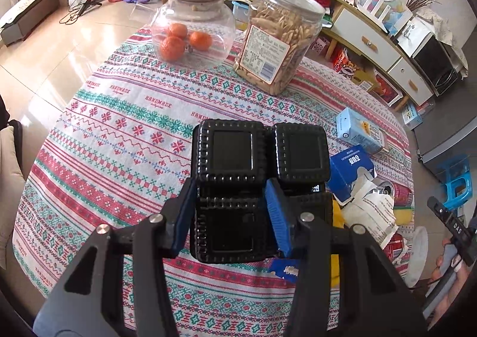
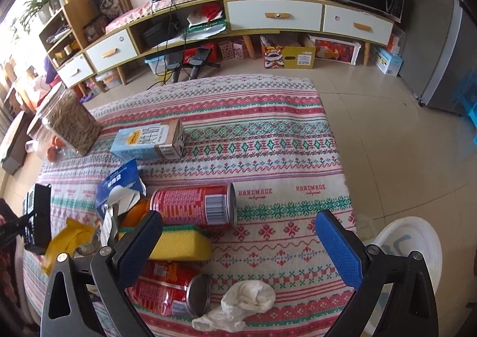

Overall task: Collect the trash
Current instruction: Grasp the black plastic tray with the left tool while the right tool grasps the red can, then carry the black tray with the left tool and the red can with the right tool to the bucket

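Trash is the black plastic tray (image 1: pixel 238 188), a four-pocket tray held clamped between the blue pads of the left gripper (image 1: pixel 232 211), which grips one of its near pockets from both sides above the patterned tablecloth (image 1: pixel 119 134). Just right of the tray lie a torn blue carton (image 1: pixel 351 170), crumpled white paper (image 1: pixel 372 211) and a yellow wrapper (image 1: pixel 337 217), with a pale blue milk carton (image 1: pixel 360 131) a little farther off. At the far side of the table stand a glass jar (image 1: pixel 193 24) holding oranges and a plastic jar (image 1: pixel 283 38) full of snacks. The right gripper (image 2: pixel 238 250) hangs over the near edge of the table with its jaws spread wide and nothing between them. Beneath and ahead of it sit a wad of white tissue (image 2: pixel 250 298), a red can (image 2: pixel 173 292) lying on its side, a yellow sponge (image 2: pixel 179 244) touching the left pad, and a second red can (image 2: pixel 193 205) lying beyond the sponge. The pale blue milk carton (image 2: pixel 149 140) lies on its side farther back, and a white bin (image 2: pixel 417 247) stands on the floor just beside the table at the right.
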`<act>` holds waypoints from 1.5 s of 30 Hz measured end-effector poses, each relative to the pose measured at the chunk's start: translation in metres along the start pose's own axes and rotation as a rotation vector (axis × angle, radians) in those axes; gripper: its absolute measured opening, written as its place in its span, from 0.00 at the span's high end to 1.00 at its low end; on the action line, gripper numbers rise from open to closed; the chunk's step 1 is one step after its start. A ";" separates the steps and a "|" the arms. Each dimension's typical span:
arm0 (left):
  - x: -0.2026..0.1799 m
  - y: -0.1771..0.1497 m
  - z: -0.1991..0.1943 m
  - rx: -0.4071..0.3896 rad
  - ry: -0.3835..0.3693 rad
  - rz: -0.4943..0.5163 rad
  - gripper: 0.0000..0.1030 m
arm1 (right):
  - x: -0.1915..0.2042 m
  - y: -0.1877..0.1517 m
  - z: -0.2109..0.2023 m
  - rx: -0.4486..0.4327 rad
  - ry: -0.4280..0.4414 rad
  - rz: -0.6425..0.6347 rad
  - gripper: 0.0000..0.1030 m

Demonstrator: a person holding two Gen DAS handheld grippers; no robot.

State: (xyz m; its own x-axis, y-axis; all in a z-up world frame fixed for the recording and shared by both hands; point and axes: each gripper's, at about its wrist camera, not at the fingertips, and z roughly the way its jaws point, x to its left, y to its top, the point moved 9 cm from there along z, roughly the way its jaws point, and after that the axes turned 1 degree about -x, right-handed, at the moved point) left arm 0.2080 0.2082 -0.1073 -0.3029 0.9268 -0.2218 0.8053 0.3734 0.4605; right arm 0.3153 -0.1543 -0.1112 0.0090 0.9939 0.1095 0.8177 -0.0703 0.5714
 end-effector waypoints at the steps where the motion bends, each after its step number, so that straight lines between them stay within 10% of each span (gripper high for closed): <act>1: -0.001 0.002 -0.001 -0.011 -0.001 0.002 0.52 | 0.004 0.002 0.004 0.008 0.019 0.006 0.00; 12: -0.007 0.008 -0.008 -0.059 -0.015 0.012 0.52 | 0.048 -0.008 0.058 0.088 -0.076 -0.169 0.00; 22: -0.023 0.003 -0.003 -0.047 -0.029 0.035 0.52 | 0.047 -0.010 0.072 0.116 0.006 -0.114 0.01; 45: -0.068 -0.006 -0.013 -0.064 -0.095 0.051 0.52 | 0.014 0.000 0.021 0.023 0.021 -0.030 0.14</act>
State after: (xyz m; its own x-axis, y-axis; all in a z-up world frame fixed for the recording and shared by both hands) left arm 0.2179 0.1434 -0.0838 -0.2099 0.9380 -0.2757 0.7835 0.3301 0.5265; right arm 0.3276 -0.1391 -0.1268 -0.0278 0.9936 0.1093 0.8305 -0.0378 0.5557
